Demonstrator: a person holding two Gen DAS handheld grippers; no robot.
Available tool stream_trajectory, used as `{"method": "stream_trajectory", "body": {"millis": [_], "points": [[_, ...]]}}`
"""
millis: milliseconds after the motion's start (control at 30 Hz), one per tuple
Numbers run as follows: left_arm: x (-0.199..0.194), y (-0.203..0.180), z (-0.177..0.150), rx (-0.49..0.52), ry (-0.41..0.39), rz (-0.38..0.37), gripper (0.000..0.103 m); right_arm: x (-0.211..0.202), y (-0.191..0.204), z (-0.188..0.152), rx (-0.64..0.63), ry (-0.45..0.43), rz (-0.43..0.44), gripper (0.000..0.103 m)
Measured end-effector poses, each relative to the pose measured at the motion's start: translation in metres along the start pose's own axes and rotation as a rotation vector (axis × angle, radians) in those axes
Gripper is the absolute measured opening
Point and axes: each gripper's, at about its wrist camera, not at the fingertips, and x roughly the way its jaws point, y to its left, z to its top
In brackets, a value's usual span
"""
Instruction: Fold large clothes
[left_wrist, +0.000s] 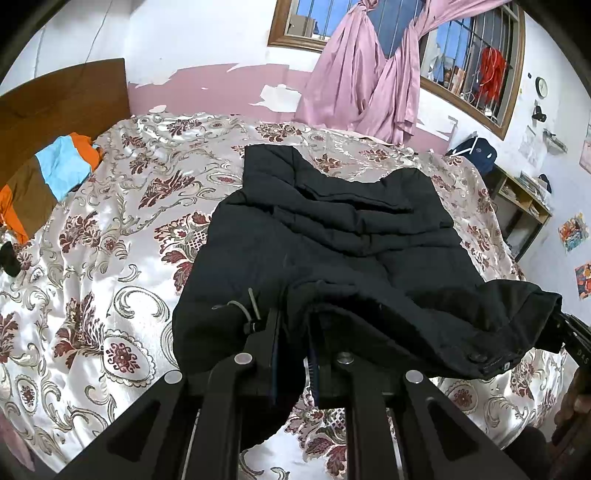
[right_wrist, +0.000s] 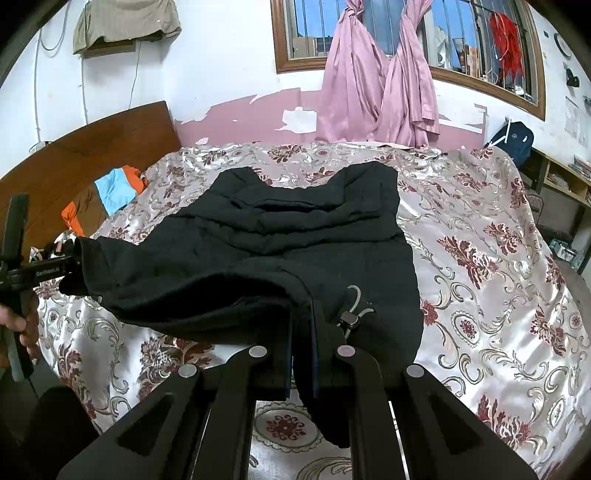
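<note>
A black padded jacket (left_wrist: 332, 221) (right_wrist: 295, 236) lies spread on the bed, collar end away from me. My left gripper (left_wrist: 295, 322) is shut on the near hem, beside a grey drawstring toggle (left_wrist: 251, 325). My right gripper (right_wrist: 303, 325) is shut on the same hem further along, next to another toggle (right_wrist: 349, 319). The hem hangs raised off the bed between the two grips. In the left wrist view the right gripper (left_wrist: 565, 326) shows at the right edge with cloth in it. In the right wrist view the left gripper (right_wrist: 74, 269) shows at the left edge.
The bed has a shiny floral cover (left_wrist: 110, 258) (right_wrist: 480, 277) and a wooden headboard (left_wrist: 55, 107) at the left. An orange, blue and brown garment (left_wrist: 55, 173) (right_wrist: 114, 188) lies near it. Pink curtains (left_wrist: 369, 81) hang behind, and a shelf (left_wrist: 524, 206) and a dark backpack (right_wrist: 517, 142) stand at the right.
</note>
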Motion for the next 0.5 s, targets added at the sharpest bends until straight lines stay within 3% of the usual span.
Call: {"method": "stream_trajectory", "body": {"millis": [500], "points": [[0.003,-0.001,0.010,-0.022,-0.018,-0.002,0.012,0.003,0.004,0.011,-0.007,-0.005,0.007,0.007]]}}
